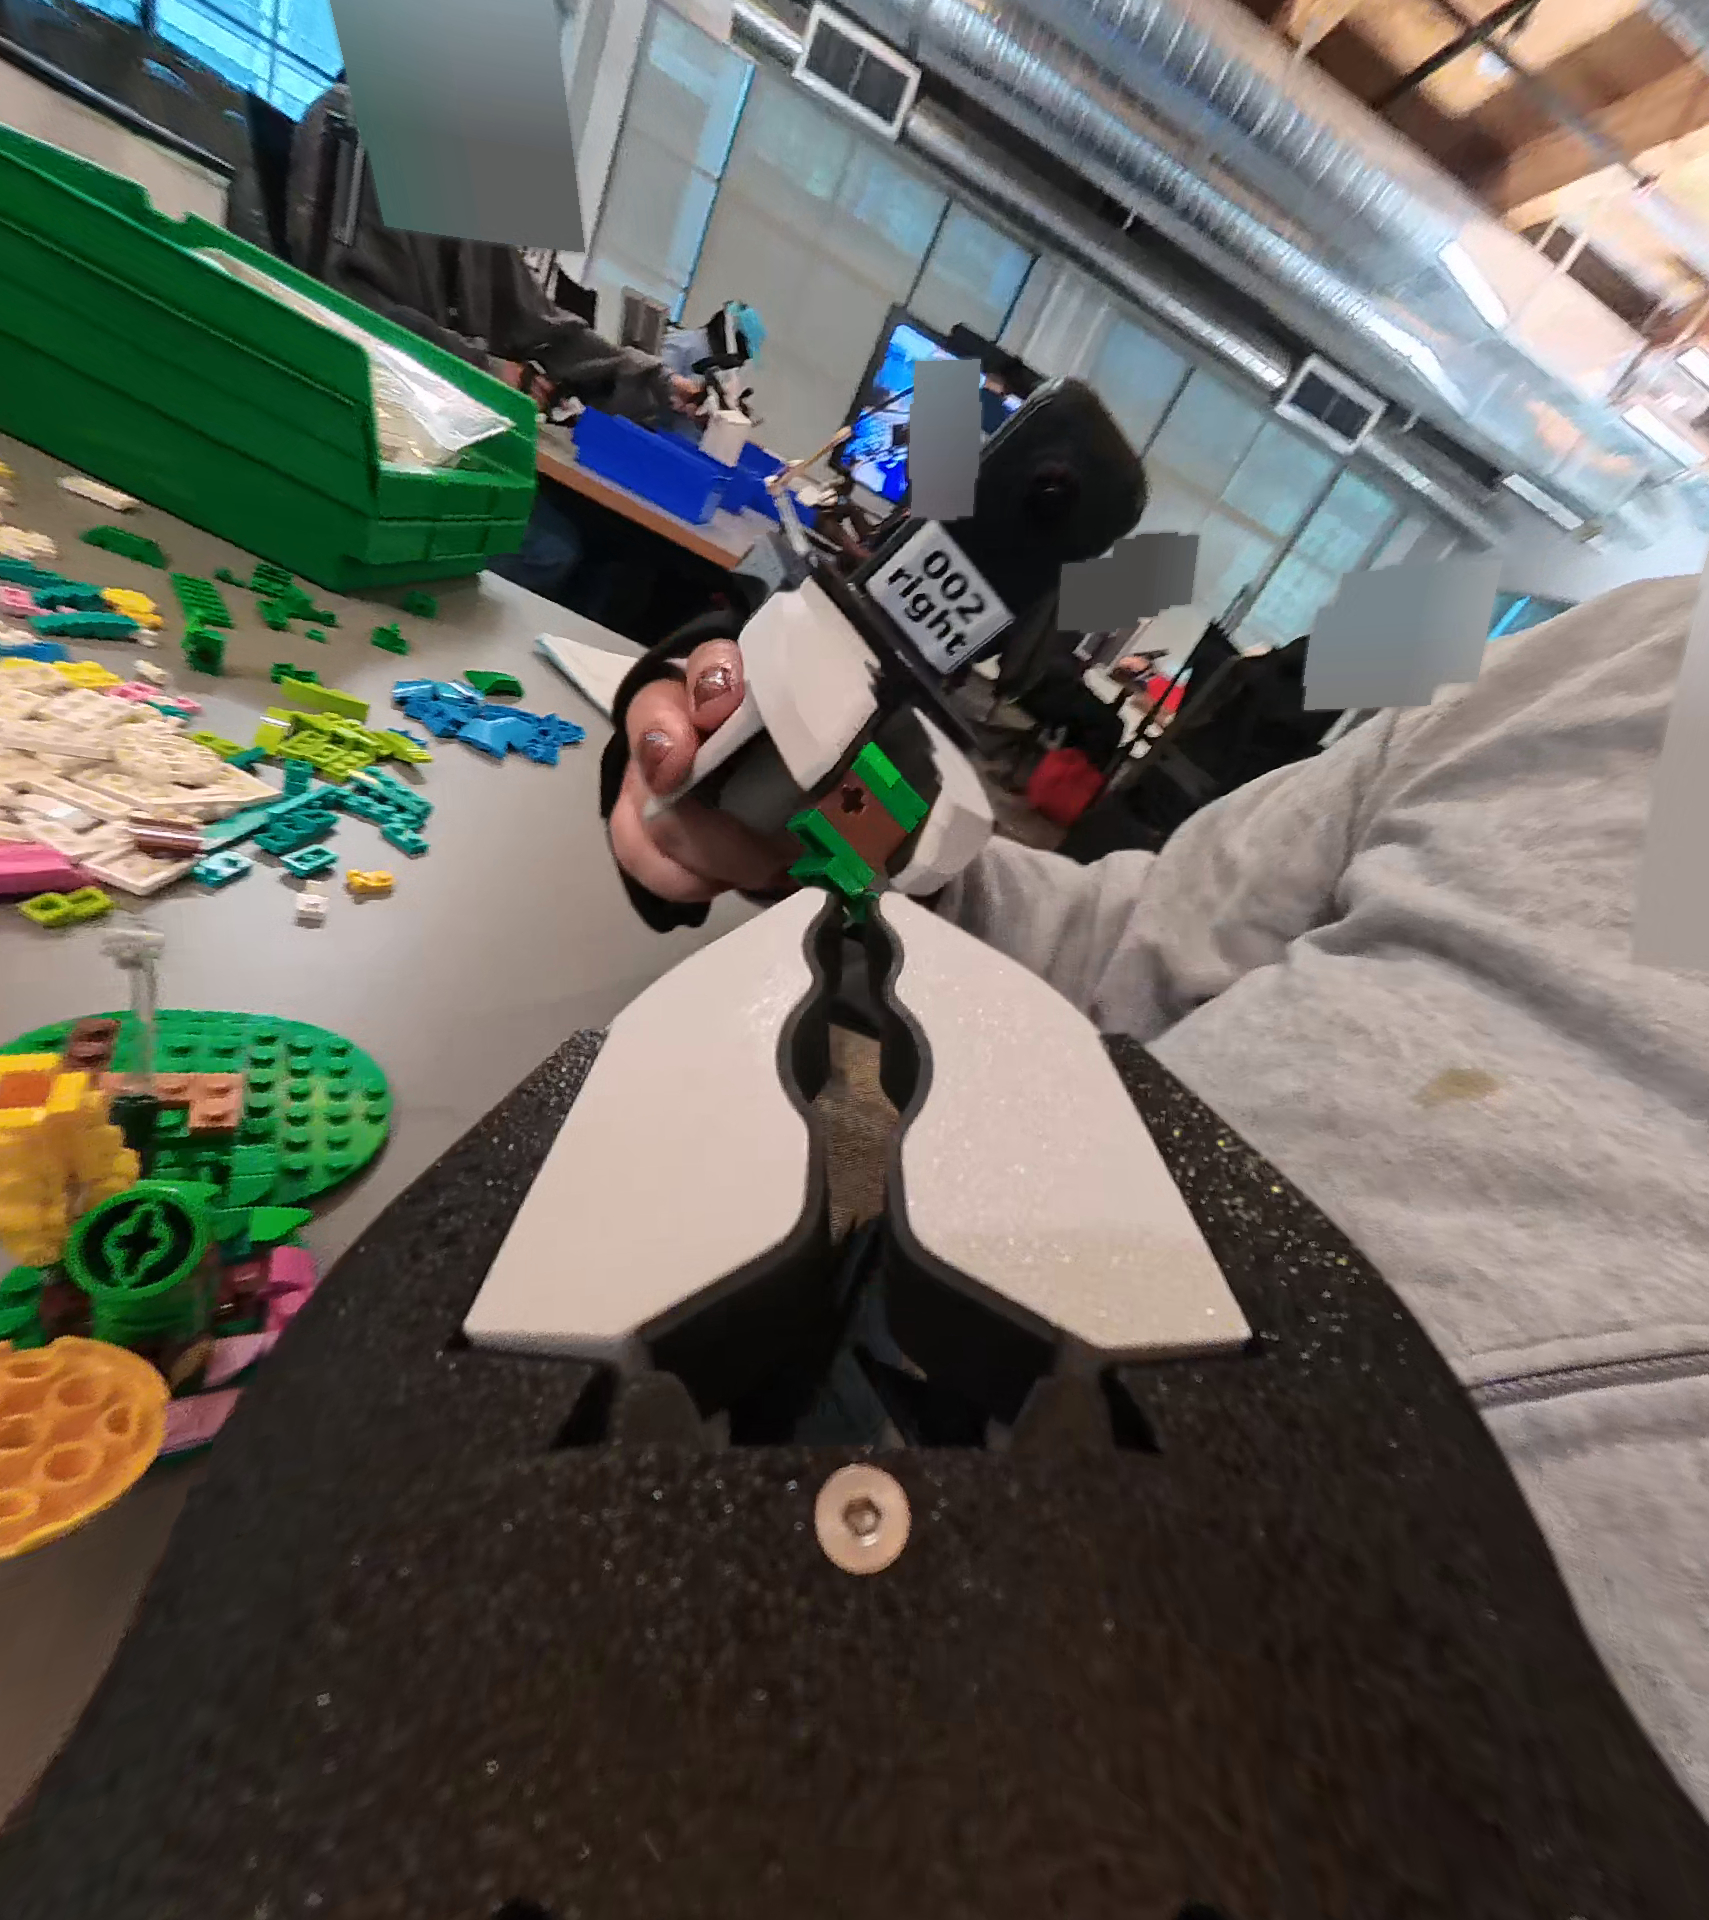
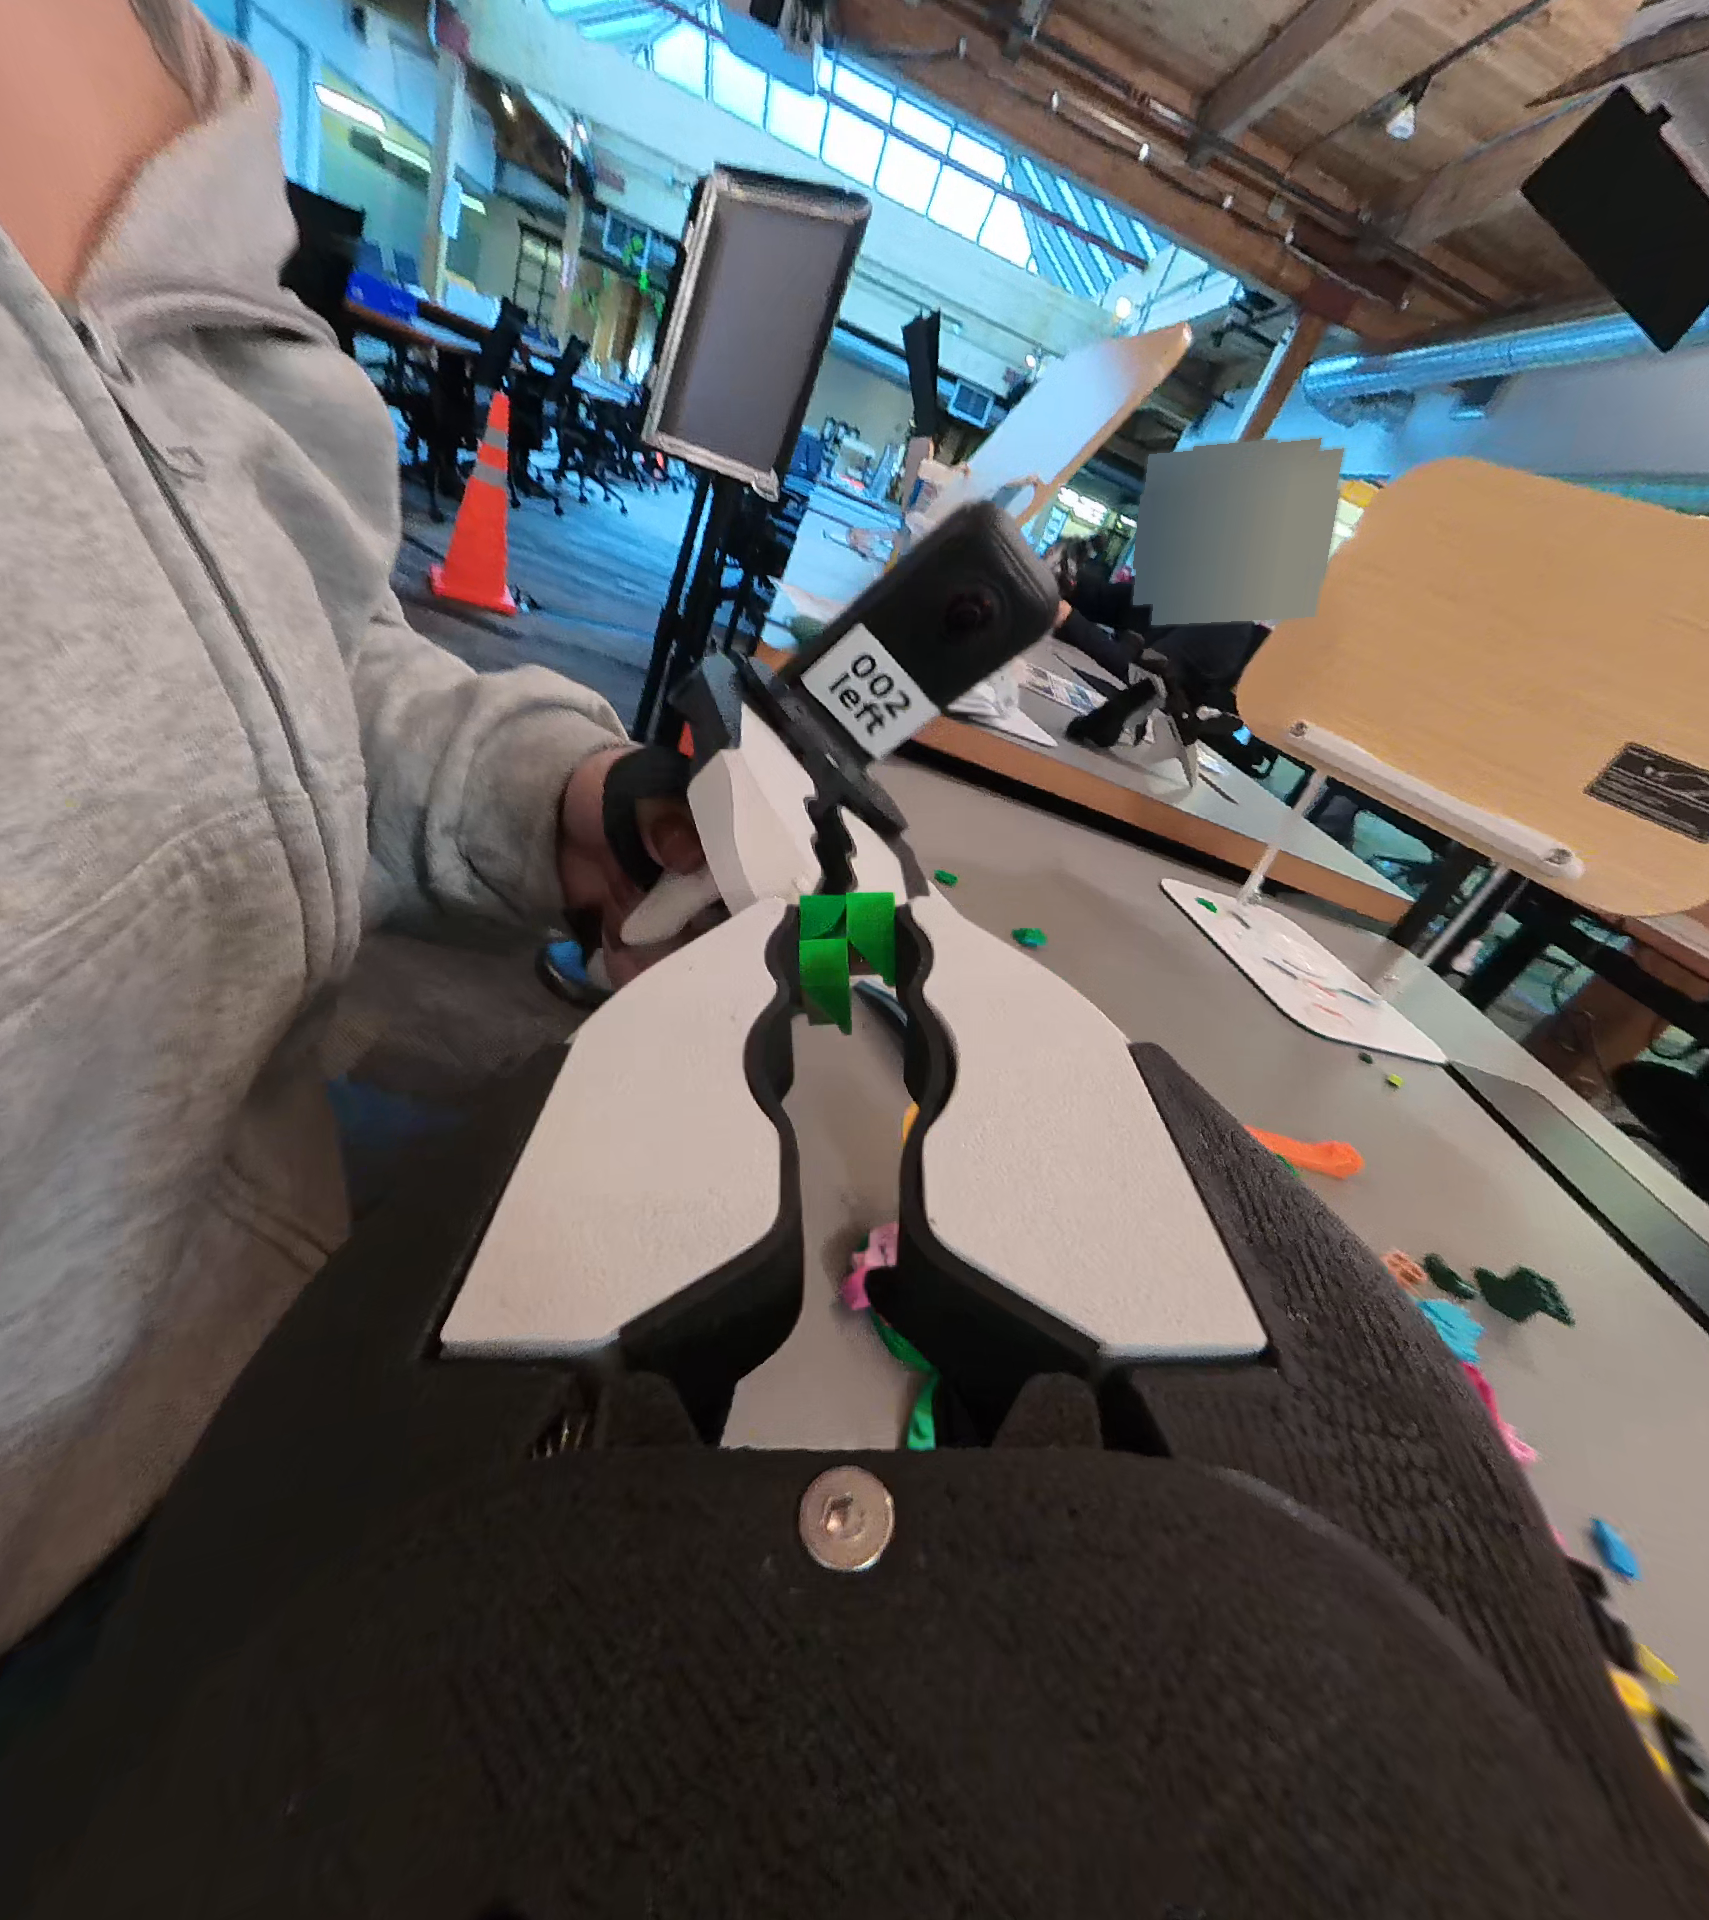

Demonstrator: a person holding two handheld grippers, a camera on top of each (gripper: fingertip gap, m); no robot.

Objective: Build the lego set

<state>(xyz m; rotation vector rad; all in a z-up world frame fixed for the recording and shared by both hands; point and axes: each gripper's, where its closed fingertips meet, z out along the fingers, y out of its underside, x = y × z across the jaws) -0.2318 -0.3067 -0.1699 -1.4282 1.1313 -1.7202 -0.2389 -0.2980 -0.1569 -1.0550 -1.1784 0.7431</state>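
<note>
Two grippers are being held tip to tip above the counter (image 2: 1193,935): the right gripper (image 2: 845,940) is clamped on a green-and-brown brick cluster (image 1: 855,821) at frame centre, while the left gripper (image 1: 855,914), nearly closed, is pinching its small green sprig (image 1: 855,902).

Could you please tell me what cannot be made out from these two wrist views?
- Left wrist view: the left gripper fingertips meet at a small green piece; its shape is too small to tell.
- Left wrist view: the green-and-brown brick assembly in the right gripper is partly covered by that gripper's white fingers.
- Right wrist view: the pieces on the table at the right edge are blurred.
</note>
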